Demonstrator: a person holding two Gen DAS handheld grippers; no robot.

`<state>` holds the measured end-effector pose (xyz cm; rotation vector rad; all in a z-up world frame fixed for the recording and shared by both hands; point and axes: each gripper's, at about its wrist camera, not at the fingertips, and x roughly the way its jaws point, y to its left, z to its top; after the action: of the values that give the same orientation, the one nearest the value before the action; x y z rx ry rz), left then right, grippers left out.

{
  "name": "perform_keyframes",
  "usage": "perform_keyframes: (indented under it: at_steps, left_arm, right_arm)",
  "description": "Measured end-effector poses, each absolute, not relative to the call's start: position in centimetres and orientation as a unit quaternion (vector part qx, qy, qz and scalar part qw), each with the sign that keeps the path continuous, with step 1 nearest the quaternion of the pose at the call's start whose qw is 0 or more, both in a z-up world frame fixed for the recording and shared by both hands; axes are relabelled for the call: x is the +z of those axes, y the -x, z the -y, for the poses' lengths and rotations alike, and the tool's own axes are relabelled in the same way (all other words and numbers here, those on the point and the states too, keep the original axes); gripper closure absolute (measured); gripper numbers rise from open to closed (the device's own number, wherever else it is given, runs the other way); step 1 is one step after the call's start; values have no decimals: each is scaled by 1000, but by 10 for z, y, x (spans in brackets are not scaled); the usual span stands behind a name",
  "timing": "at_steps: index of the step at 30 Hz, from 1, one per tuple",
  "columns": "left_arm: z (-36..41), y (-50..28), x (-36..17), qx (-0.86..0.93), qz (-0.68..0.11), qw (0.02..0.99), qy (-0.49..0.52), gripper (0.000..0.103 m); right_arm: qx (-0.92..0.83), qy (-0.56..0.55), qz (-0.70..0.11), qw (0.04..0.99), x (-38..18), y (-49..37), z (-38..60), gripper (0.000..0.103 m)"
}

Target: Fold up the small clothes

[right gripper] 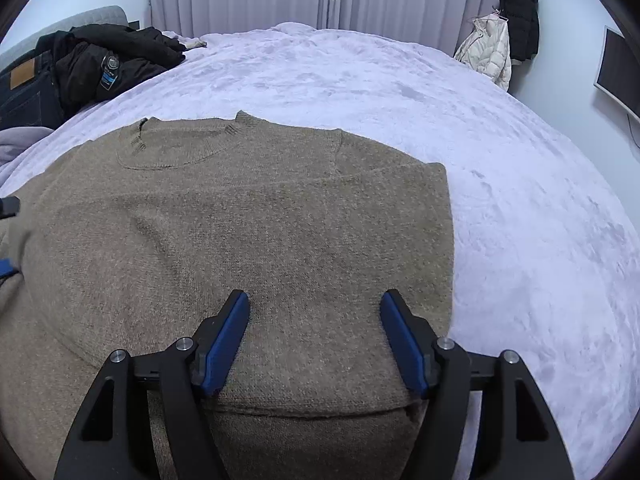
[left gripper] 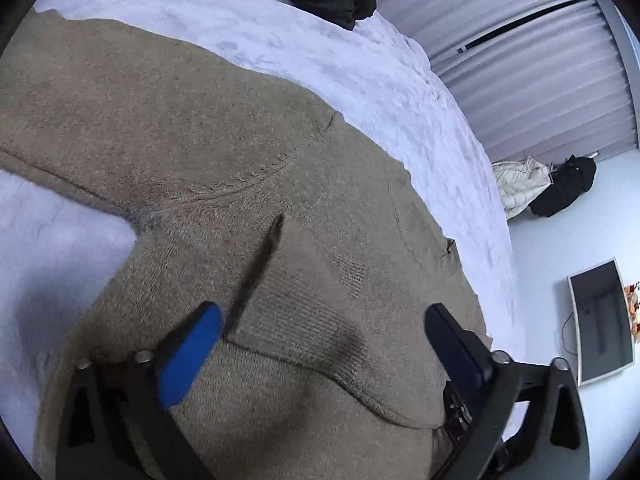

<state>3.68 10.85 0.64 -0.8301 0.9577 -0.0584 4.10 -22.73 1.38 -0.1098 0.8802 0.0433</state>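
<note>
A brown knit sweater (right gripper: 248,216) lies flat on a lilac bedspread (right gripper: 400,80), neckline at the far side and its right side folded in to a straight edge. My right gripper (right gripper: 314,300) is open just above the sweater's near hem. In the left wrist view the sweater (left gripper: 200,152) fills the frame, with a sleeve laid across the body. My left gripper (left gripper: 322,316) is open over that sleeve's cuff end, holding nothing. The left gripper's tip shows at the left edge of the right wrist view.
A pile of dark clothes (right gripper: 100,64) lies at the bed's far left corner. A white coat (right gripper: 488,56) and a black coat (right gripper: 520,16) hang by the curtains. A screen (right gripper: 618,76) is on the right wall. The bed's edge (left gripper: 496,240) runs right of the sweater.
</note>
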Motion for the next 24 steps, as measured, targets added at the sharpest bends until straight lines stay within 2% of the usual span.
perform_keyframes:
  at_steps: [6,7,8,10,11,12,16,18,19,20,22,24]
  left_arm:
    - [-63,-51,1,-23,-470,839,275,1]
    - [-64,-52,2,-22,-467,842,269,4]
    - [-65,-52,4,-17,-465,844,267,19]
    - [-78,-48,7,-15,-461,848,262,40]
    - [-81,-47,7,-16,-460,848,262,56]
    - [-85,-47,7,-15,-460,849,260,63]
    - [-94,-37,14,-24,-459,852,253,77]
    - [-94,-30,21,-10,-462,857,228,76]
    - [-95,-29,22,5,-475,854,214,68]
    - [-98,-30,21,12,-485,850,204,46]
    - [-106,-31,20,30,-488,850,195,17]
    - [-119,-26,26,31,-470,857,210,17]
  right_arm:
    - [26,53,-436,898,17,-43,227,30]
    - [34,49,-441,895,22,-44,228,30]
    - [44,40,-443,895,29,-44,230,30]
    - [64,21,-436,898,41,-40,234,30]
    - [66,20,-433,899,47,-38,235,30]
    - [65,23,-433,899,51,-38,236,30]
    - [68,19,-430,900,66,-43,238,30]
    - [69,21,-430,900,70,-48,235,30]
    - [70,25,-428,901,71,-50,233,30]
    - [72,30,-427,901,71,-51,229,30]
    - [77,32,-435,897,66,-57,220,30]
    - [91,26,-455,886,56,-65,206,30]
